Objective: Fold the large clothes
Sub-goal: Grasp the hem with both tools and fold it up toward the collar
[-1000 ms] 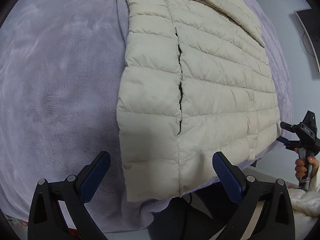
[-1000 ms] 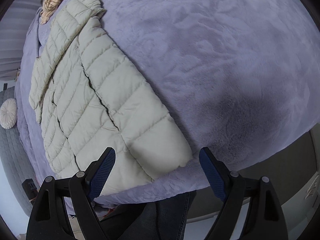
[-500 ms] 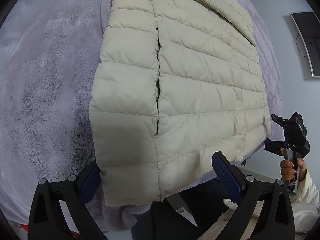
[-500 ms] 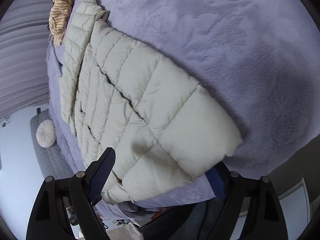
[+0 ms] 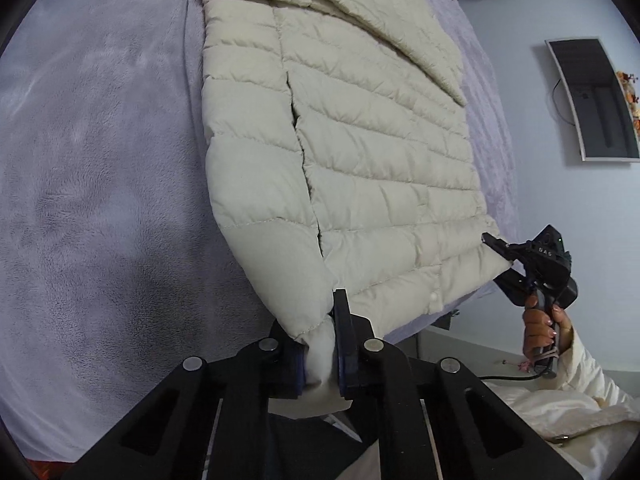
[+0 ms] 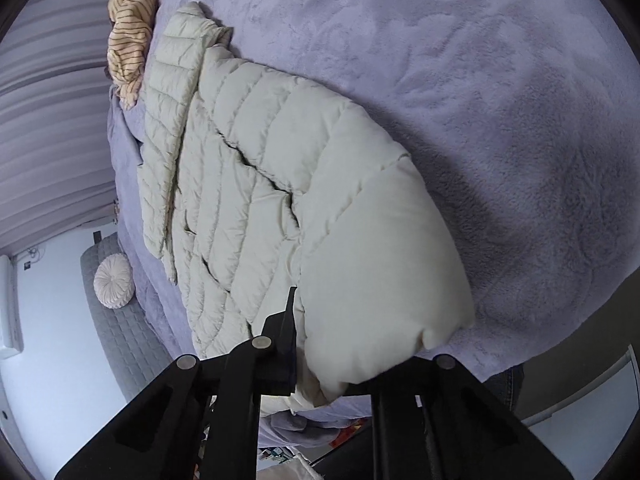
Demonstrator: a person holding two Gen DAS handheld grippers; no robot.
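A cream quilted puffer jacket lies flat on a lavender plush bed cover, sleeves folded across its upper part. My left gripper is shut on the jacket's near hem at one corner. My right gripper is shut on the hem at the other corner; the jacket bulges over its right finger and hides it. The right gripper also shows in the left wrist view, pinching the hem's far corner, held by a hand.
A striped tan garment lies bunched by the jacket's collar. A wall screen hangs beyond the bed. A grey bench with a round cushion stands beside the bed. The bed edge runs just under both grippers.
Both grippers moved in from open to the jacket's hem and shut on it, one at each corner. The hem is now bunched and slightly lifted.
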